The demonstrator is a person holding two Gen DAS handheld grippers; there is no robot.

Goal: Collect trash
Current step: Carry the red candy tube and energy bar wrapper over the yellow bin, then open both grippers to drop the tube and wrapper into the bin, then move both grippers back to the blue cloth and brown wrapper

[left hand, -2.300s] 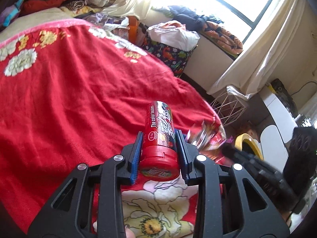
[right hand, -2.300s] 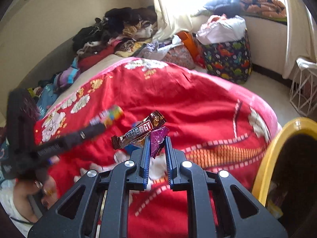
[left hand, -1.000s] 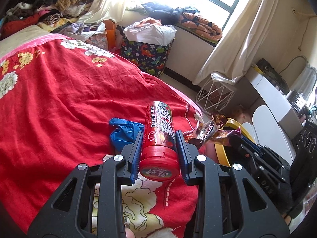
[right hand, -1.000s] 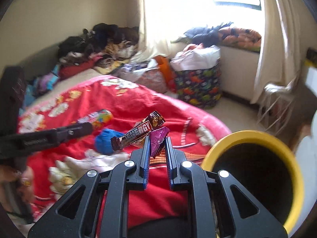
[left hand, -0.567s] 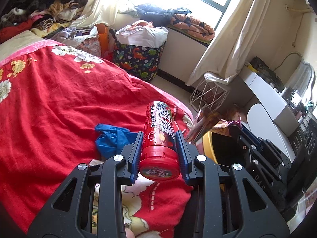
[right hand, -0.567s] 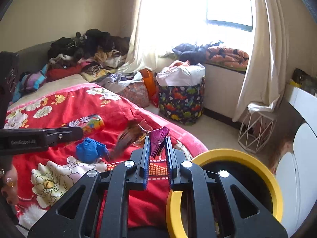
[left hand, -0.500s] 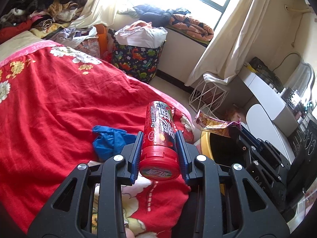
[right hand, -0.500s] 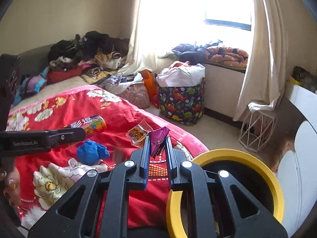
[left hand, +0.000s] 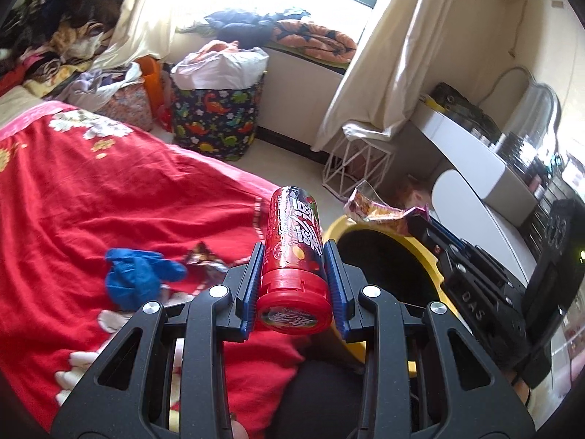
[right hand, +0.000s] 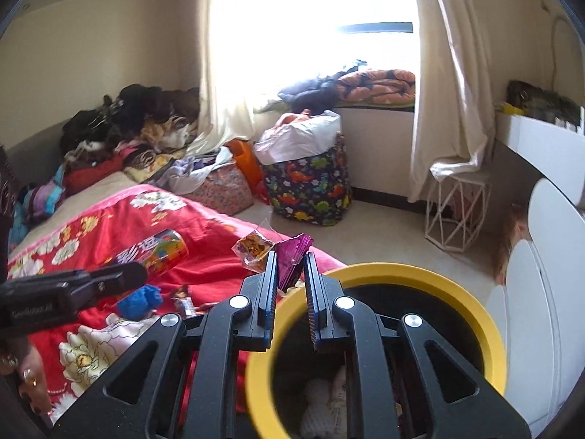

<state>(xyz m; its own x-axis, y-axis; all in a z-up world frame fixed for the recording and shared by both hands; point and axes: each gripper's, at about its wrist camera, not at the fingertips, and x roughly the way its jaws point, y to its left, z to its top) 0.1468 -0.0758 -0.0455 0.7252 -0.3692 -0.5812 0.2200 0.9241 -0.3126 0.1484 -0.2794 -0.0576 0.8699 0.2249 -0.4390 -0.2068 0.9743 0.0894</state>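
yellow bin (right hand: 471, 314) mouth open, bed (left hand: 91, 190) alongside

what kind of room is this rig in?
Most likely a lived-in bedroom: a bed under a red floral blanket, clothes heaped by the curtained window, and a full dinosaur-print laundry bag on the floor.

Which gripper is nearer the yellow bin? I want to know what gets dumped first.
Right. The right gripper hangs over the yellow bin rim with wrappers; the left gripper, holding the red can, sits beside it above the bed.
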